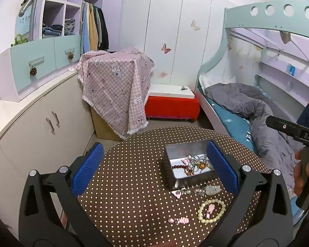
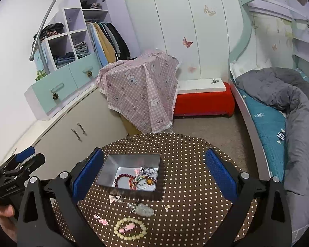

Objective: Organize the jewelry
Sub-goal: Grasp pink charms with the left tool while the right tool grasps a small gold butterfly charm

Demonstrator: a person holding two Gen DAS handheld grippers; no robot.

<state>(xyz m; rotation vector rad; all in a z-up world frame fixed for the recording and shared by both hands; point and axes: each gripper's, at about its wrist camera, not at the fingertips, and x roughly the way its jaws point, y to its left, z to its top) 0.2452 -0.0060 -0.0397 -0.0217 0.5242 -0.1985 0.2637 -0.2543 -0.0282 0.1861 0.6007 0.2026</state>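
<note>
Hovering over a round surface [image 2: 195, 164] in a brown dotted cloth, both tools stand wide open and hold nothing. The left tool [image 1: 154, 164] and the right tool [image 2: 154, 170] each point down toward the jewelry from the near edge.

An open metal tin [image 2: 131, 160] sits at the middle of the surface with a dark red bead bracelet [image 2: 123, 180] and a tangle of chains already inside. Loose pieces lie between the tin and the near edge: a cream bead bracelet [image 2: 130, 229] with a small pink charm [image 2: 129, 226] inside its ring, a pink clip [image 2: 102, 220] beside it, and a pale green pendant [image 2: 145, 209] just in front of the tin's near wall.

In the right wrist view the cream bracelet lies nearly centred between that tool's fingers; in the left wrist view it lies off toward the right finger [image 1: 222, 164]. The right hand therefore looks better placed for it. The bracelet is a flat ring with no long axis, so pinching one side of the bead ring should do.
</note>
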